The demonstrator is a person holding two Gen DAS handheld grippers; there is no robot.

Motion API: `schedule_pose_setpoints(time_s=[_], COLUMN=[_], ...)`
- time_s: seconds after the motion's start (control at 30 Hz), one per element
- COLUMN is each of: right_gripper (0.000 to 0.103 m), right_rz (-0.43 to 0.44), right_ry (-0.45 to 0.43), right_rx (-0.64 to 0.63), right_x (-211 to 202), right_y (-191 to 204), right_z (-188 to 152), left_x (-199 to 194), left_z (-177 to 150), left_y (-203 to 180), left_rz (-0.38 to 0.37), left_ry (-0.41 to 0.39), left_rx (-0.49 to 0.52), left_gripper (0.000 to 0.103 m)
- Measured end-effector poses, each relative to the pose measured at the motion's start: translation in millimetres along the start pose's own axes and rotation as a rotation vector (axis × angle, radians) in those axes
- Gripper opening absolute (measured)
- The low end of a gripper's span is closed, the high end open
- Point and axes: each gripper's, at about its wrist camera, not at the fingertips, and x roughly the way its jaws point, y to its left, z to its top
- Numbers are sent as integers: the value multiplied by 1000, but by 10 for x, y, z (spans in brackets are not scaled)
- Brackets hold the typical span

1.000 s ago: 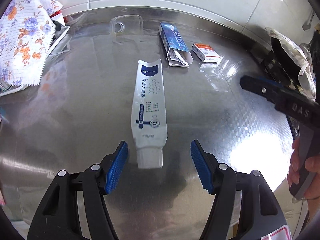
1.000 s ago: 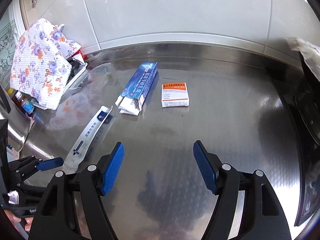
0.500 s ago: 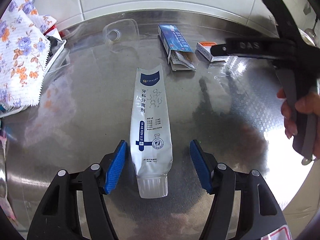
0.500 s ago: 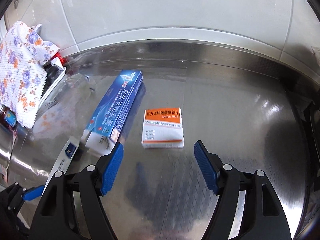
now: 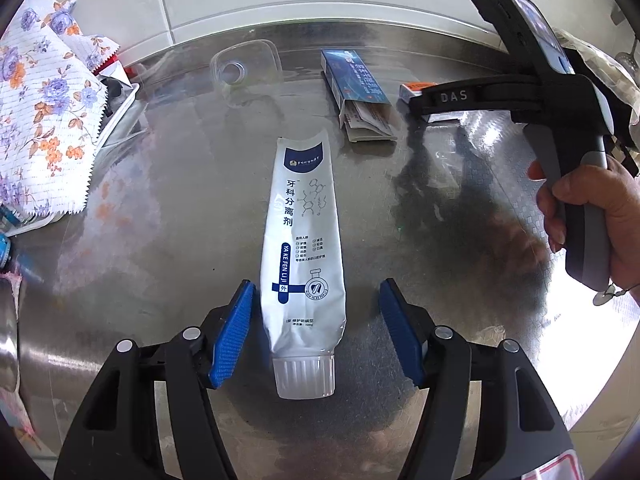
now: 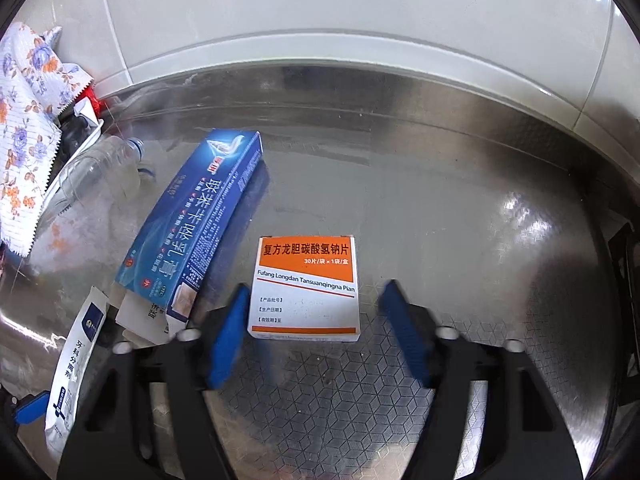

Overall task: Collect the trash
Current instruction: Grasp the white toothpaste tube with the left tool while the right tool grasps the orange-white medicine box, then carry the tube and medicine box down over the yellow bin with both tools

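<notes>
Tube (image 5: 302, 240): white, lies flat on the steel worktop (image 5: 160, 240), cap toward the left camera, crimped end pointing to the back wall; its lower body sits between the left tool's pads, touching neither.
Left tool (image 5: 316, 332): spread wide, one blue pad on each side of the tube, nothing gripped.
Pill box (image 6: 306, 286): white with an orange band, flat on the worktop, its near end between the right tool's pads.
Right tool (image 6: 312, 334): spread wide, straddling the pill box, pads clear of its sides; blurred.
Blue carton (image 6: 196, 228): long, lies just left of the pill box, near end open with a leaflet sticking out.
Bottle (image 6: 100, 168): clear plastic, on its side beyond the carton.
Cloth (image 5: 40, 120): floral, draped at the left edge.
</notes>
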Motion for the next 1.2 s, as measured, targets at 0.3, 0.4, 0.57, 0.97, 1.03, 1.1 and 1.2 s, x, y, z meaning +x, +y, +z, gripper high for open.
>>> schedule_pose_setpoints(time_s=[0.3, 0.4, 0.57, 0.97, 1.03, 1.1, 1.2], right_gripper=[51, 51, 51, 51, 51, 51, 51], right_rz=[33, 50, 72, 111, 109, 109, 105], right_ry=[-28, -39, -45, -31, -29, -29, -32], right_rx=[11, 19, 37, 57, 56, 62, 72], right_x=[-258, -377, -592, -880, -937, -1005, -1129], right_y=[6, -1, -26, -29, -24, -20, 6], right_z=[-97, -148, -336, -884, -970, -1048, -1160], left_x=[-37, -36, -35, -250, -293, -354, -441], left_z=[43, 54, 56, 90, 71, 41, -28], left_y=[112, 127, 170, 242, 236, 222, 204], left_rz=[-4, -13, -11, -2, -1, -5, -15], left_ry=[7, 13, 9, -18, -23, -29, -31], left_rx=[-22, -26, -30, -33, -27, -19, 0], left_gripper=[40, 40, 40, 40, 40, 40, 40])
